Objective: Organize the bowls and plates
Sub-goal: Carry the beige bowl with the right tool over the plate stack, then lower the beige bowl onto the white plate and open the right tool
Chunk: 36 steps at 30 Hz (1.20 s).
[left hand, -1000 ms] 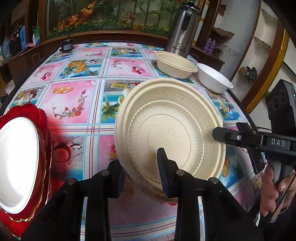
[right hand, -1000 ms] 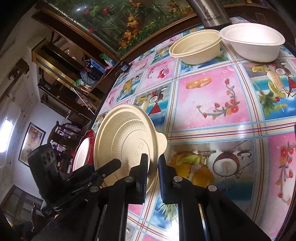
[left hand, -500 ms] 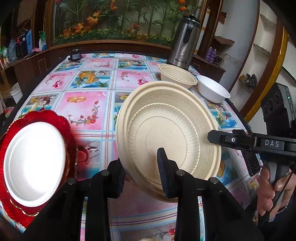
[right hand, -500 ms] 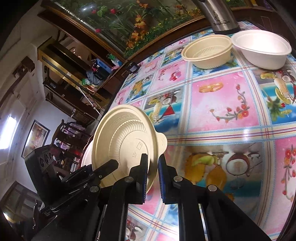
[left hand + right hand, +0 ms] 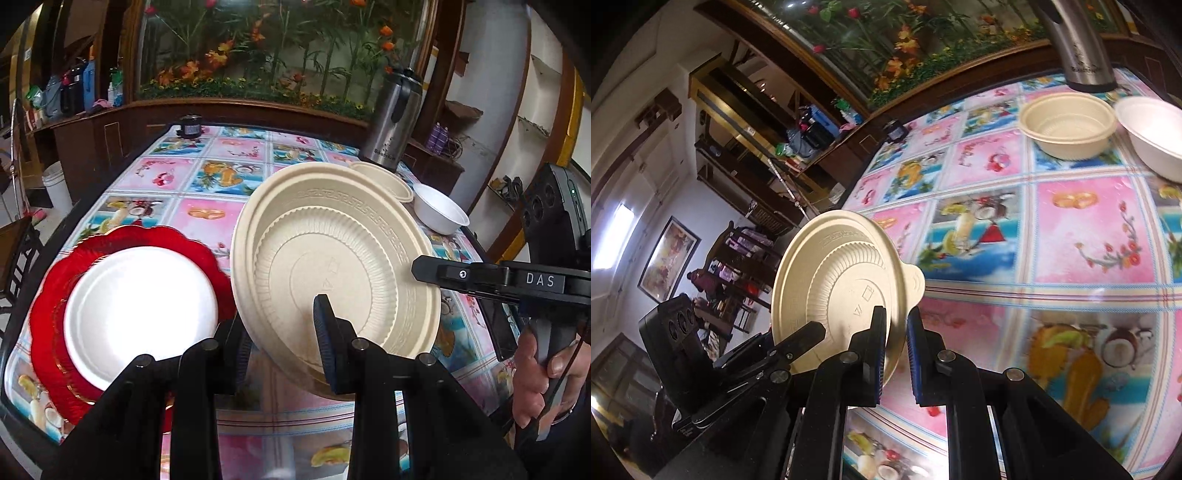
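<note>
A beige plate (image 5: pixel 332 258) is held tilted above the table by both grippers. My left gripper (image 5: pixel 284 339) is shut on its near rim. My right gripper (image 5: pixel 897 347) is shut on its right rim, and shows in the left wrist view (image 5: pixel 480 278). The beige plate also shows in the right wrist view (image 5: pixel 842 284). A white plate (image 5: pixel 140 306) lies on a red scalloped plate (image 5: pixel 55 295) at the left. A beige bowl (image 5: pixel 1067 125) and a white bowl (image 5: pixel 1156 136) stand at the far right.
The table wears a flowered pink and blue cloth (image 5: pixel 1082 229). A steel kettle (image 5: pixel 393 122) stands at the far right corner behind the bowls. A small dark jar (image 5: pixel 190 125) sits at the far edge. A chair (image 5: pixel 14 251) stands left of the table.
Both grippers have lifted the beige plate higher and carried it left, toward the red and white plates. The stacked plates now show more fully in the left wrist view.
</note>
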{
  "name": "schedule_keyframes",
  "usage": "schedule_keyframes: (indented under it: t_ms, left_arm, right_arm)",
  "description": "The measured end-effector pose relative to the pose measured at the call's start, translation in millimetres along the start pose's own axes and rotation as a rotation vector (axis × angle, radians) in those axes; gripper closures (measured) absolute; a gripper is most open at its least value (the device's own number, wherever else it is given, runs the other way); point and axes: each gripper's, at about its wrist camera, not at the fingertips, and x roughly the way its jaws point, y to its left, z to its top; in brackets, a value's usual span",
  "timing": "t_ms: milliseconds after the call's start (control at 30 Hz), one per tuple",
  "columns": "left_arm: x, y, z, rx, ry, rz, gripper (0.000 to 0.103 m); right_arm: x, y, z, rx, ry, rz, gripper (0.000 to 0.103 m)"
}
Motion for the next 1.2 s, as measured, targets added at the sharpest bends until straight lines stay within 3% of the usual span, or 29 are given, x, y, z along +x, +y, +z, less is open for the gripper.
schedule_keyframes:
  t_ms: [667, 900, 1200]
  left_arm:
    - [-34, 96, -8, -0.194, -0.077, 0.131, 0.074]
    - [-23, 118, -15, -0.24, -0.05, 0.157, 0.074]
    - [-14, 119, -18, -0.254, -0.026, 0.162, 0.074]
  right_arm:
    - [84, 83, 6, -0.086, 0.111, 0.113, 0.091]
    - [118, 90, 3, -0.079, 0.161, 0.105, 0.091]
    - [131, 86, -2, -0.067, 0.188, 0.102, 0.09]
